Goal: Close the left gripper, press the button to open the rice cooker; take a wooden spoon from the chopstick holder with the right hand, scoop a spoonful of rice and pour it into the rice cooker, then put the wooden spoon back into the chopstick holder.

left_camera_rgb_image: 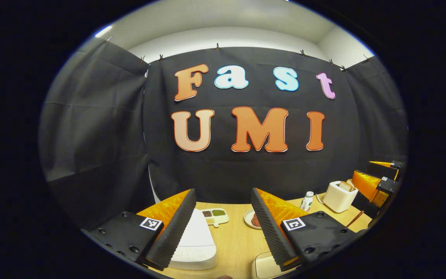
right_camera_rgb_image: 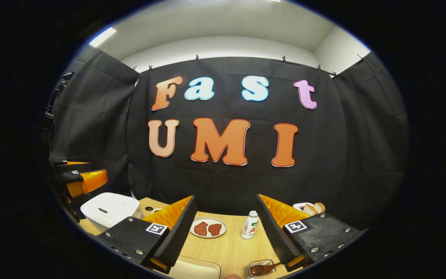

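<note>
Overhead, both grippers hang above the wooden table (left_camera_rgb_image: pixel 234 240), nothing between their fingers. Left gripper (left_camera_rgb_image: pixel 223 228): jaws spread wide, released; it also shows at 9 o'clock in the right gripper view. Beneath its left finger, at 7 o'clock in the left gripper view, sits the white rice cooker (left_camera_rgb_image: pixel 194 244), lid down; the same cooker lies at 8 o'clock in the right gripper view. Just past it, a small divided dish of grains (left_camera_rgb_image: pixel 215 216). Right gripper (right_camera_rgb_image: pixel 227 232): jaws likewise parted, holding nothing; in the left gripper view it shows at 3 o'clock. Between its fingers, farther off, a plate with two reddish pieces (right_camera_rgb_image: pixel 208 228) and a small white bottle (right_camera_rgb_image: pixel 250 224) standing upright. At 6 o'clock, a clear container holding a wooden spoon (right_camera_rgb_image: pixel 263 268), handle tilted toward the right finger. Toaster (left_camera_rgb_image: pixel 339 195) with bread at 4 o'clock in the left gripper view.
</note>
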